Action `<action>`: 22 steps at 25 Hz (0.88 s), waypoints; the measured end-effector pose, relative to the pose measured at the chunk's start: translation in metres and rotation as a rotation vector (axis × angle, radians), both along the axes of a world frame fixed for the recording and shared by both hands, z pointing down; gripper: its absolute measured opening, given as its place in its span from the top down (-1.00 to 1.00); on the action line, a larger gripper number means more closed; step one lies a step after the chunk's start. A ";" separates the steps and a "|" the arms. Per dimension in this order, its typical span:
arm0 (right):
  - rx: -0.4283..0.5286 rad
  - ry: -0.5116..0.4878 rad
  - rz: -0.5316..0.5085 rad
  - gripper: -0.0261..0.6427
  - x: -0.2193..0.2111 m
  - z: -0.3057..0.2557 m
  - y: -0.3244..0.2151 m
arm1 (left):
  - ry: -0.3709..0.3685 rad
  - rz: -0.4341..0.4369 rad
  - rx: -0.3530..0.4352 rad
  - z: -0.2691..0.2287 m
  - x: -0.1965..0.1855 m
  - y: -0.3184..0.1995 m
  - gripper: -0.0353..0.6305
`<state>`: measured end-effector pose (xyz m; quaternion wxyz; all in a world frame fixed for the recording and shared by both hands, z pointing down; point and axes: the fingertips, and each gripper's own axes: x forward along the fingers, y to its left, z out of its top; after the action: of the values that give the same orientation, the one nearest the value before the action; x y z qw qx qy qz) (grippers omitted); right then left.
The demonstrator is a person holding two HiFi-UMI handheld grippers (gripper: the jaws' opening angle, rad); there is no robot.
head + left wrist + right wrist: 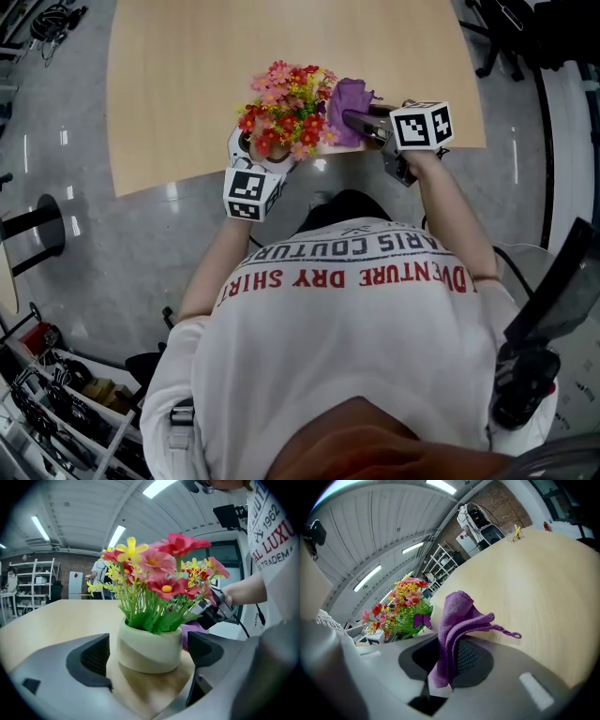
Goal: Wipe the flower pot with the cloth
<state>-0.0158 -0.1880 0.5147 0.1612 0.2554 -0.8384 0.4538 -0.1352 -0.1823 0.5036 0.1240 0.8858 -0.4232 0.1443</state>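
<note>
Pot location: the flower pot [149, 651] stands upright on the table [187, 84], at the table's near edge, about 12 o'clock from the person.
Contents: red, pink and yellow flowers [286, 108] fill it and hide most of the rim from above.
Left gripper [255, 159]: comes in from 7 o'clock of the flowers. The jaws stand apart with the pot between them. A thin gap shows on each side, so it brackets the pot and does not clamp it.
Right gripper [447, 658]: clenched on the purple cloth [457, 620], which bunches up out of the jaws with one corner trailing loose.
Cloth position: at 3 o'clock of the flowers, just beside the pot's wall. Actual contact cannot be confirmed.
Done so far (judgement): cloth is in hand and brought up to the pot, which is framed for steadying.
Left to do (judgement): nearly all the wiping. The wall shows no moisture or streaks either way, so no wiped area can be logged.
</note>
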 end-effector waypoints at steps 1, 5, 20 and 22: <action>-0.003 -0.012 0.004 0.74 -0.001 0.000 0.001 | -0.001 -0.024 -0.003 0.002 0.001 -0.001 -0.64; 0.005 -0.025 0.018 0.74 -0.001 -0.007 0.005 | -0.046 -0.065 0.004 0.007 0.007 -0.005 -0.64; 0.091 -0.136 -0.096 0.74 -0.014 -0.040 -0.001 | -0.103 0.257 0.010 0.012 0.011 -0.008 -0.61; 0.098 -0.126 -0.125 0.74 -0.020 -0.039 -0.004 | -0.105 0.282 0.007 0.012 0.010 -0.011 -0.61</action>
<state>-0.0357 -0.1921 0.4760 0.1233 0.1812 -0.8824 0.4163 -0.1249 -0.1929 0.5156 0.0771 0.9282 -0.3009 0.2048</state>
